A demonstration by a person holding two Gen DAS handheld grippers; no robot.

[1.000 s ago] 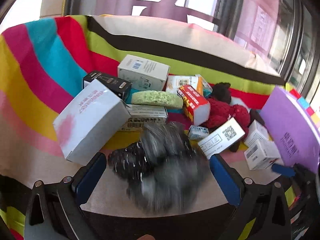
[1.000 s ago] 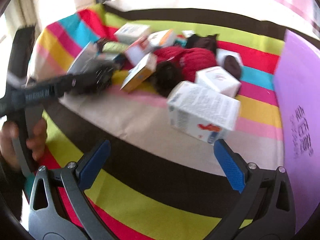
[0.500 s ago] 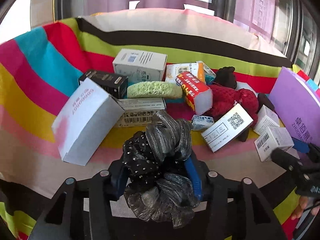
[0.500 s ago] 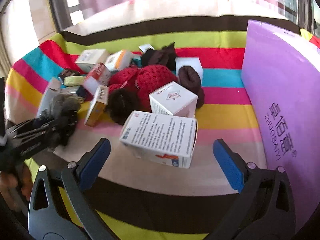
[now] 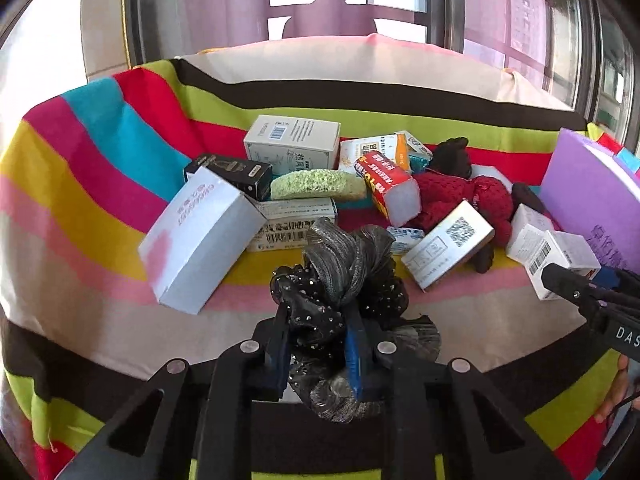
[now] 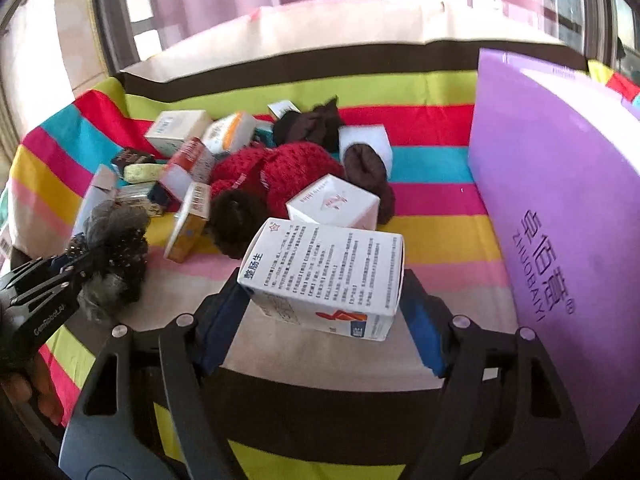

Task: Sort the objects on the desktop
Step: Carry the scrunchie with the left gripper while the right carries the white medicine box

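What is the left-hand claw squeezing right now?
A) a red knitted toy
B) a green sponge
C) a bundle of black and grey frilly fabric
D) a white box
C: in the left wrist view the left gripper has its two fingers pressed into the black and grey frilly fabric, which bulges out around them.

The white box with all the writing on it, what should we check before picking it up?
1. Right tool around the white box, a finger on each side: ok.
2. Fingers pressing the box: cannot tell.
3. Square box behind is apart from it: cannot tell.
4. Left tool gripping the black scrunchie: ok.
5. Purple board away from the box: ok.
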